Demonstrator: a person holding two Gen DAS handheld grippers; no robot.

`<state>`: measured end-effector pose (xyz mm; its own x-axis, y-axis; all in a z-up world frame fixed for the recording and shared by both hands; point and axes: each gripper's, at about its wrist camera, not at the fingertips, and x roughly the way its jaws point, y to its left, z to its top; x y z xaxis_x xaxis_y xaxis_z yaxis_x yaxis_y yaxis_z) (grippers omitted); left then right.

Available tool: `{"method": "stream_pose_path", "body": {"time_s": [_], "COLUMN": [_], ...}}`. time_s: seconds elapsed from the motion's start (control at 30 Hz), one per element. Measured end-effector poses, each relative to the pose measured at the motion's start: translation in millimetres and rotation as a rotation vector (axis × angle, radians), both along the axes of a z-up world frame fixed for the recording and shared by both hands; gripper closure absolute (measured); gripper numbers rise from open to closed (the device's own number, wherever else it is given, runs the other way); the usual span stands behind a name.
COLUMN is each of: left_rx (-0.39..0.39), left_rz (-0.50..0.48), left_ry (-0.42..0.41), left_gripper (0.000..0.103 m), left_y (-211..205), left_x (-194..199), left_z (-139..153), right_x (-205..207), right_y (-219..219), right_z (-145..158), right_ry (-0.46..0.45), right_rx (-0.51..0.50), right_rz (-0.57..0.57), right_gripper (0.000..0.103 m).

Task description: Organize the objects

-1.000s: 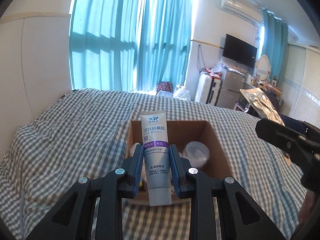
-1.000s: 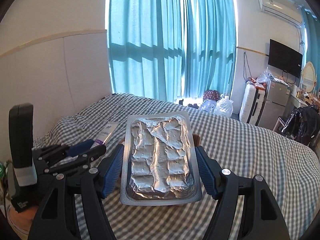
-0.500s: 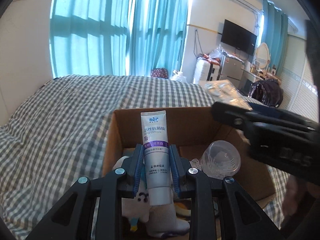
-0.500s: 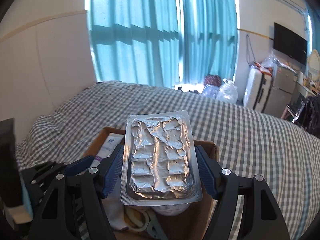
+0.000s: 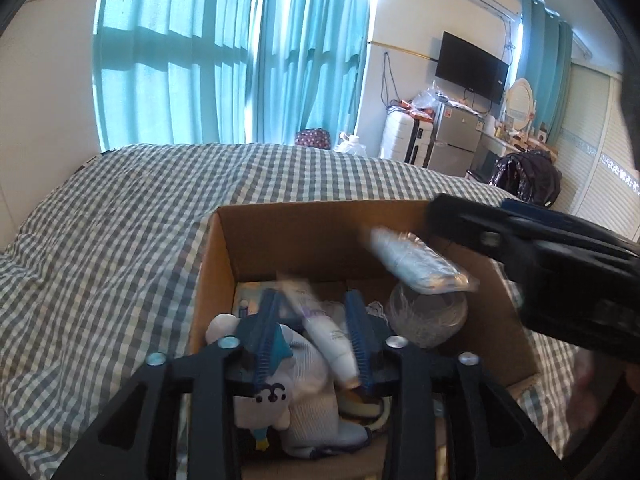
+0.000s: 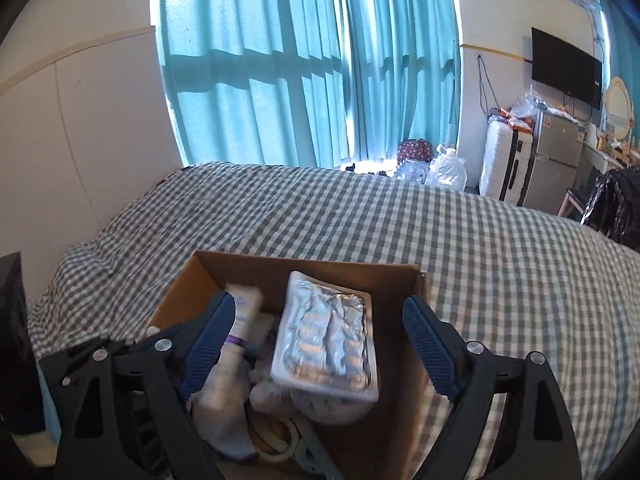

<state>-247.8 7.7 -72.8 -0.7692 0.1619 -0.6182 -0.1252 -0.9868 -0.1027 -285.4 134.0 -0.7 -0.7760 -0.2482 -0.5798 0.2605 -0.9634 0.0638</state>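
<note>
Already near the end, by the look of it:
Left gripper (image 5: pixel 314 332): jaws spread, gripping nothing; toothpaste tube (image 5: pixel 326 330) lay loose and tilted between them, blurred, in the cardboard box (image 5: pixel 320 232).
Right gripper (image 6: pixel 320 344): jaws spread wide; foil blister pack (image 6: pixel 326 344) sat free between them, above the box's contents.
Box contents: plush toy (image 5: pixel 264 396), clear plastic container (image 5: pixel 426 312), white sock (image 6: pixel 222 412).
Bed (image 6: pixel 500 260): nothing loose showed on the checked cover.
Left to do: probably just backing both grippers out; unseen clutter couldn't be ruled out.
</note>
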Motion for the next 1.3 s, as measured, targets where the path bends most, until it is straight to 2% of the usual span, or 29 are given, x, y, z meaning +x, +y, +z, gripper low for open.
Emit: {"method": "stream_pose_path", "body": {"time_s": [0.03,0.07,0.2,0.33,0.43,0.53,0.63,0.83,1.07,1.3], "left_rx": [0.001,0.004,0.074,0.05,0.014,-0.001,-0.023,-0.01,0.007,-0.06], "left_rz": [0.014,0.039,0.036,0.046,0.049,0.045,0.066,0.089,0.089,0.107], "left_ry": [0.009,0.028,0.081,0.133,0.198,0.263,0.293,0.335,0.366,0.414], "left_gripper": [0.04,0.03,0.024,0.023,0.002,0.001,0.001,0.0,0.0,0.0], "left_y": [-0.7,-0.6,-0.2,3.9,2.5,-1.8,-2.4,-9.6,-15.4,-3.9], "left_x": [3.1,10.4,36.5,66.4,94.5,120.8,144.3,176.6,194.7,215.9], "left_z": [4.4,11.9,42.0,74.7,94.9,113.2,127.4,143.4,142.5,127.9], "right_x": [6.1,12.3,50.5,97.6,128.6,162.0,188.6,228.1,253.8,261.5], "right_y": [3.2,6.1,19.5,38.2,47.4,54.3,62.1,62.7,55.6,50.6], "right_z": [4.8,10.3,45.8,83.8,100.5,109.0,113.9,120.9,112.7,87.9], "right_ry": [0.005,0.007,0.052,0.109,0.135,0.163,0.182,0.236,0.306,0.374], "right_rx": [0.007,0.015,0.051,0.03,0.017,0.024,0.004,0.036,0.043,0.026], "right_rz": [-0.007,-0.017,-0.047,-0.085,-0.099,-0.114,-0.124,-0.134,-0.138,-0.159], "right_gripper": [0.015,0.015,0.013,0.008,0.005,0.003,0.001,0.0,0.0,0.0]}}
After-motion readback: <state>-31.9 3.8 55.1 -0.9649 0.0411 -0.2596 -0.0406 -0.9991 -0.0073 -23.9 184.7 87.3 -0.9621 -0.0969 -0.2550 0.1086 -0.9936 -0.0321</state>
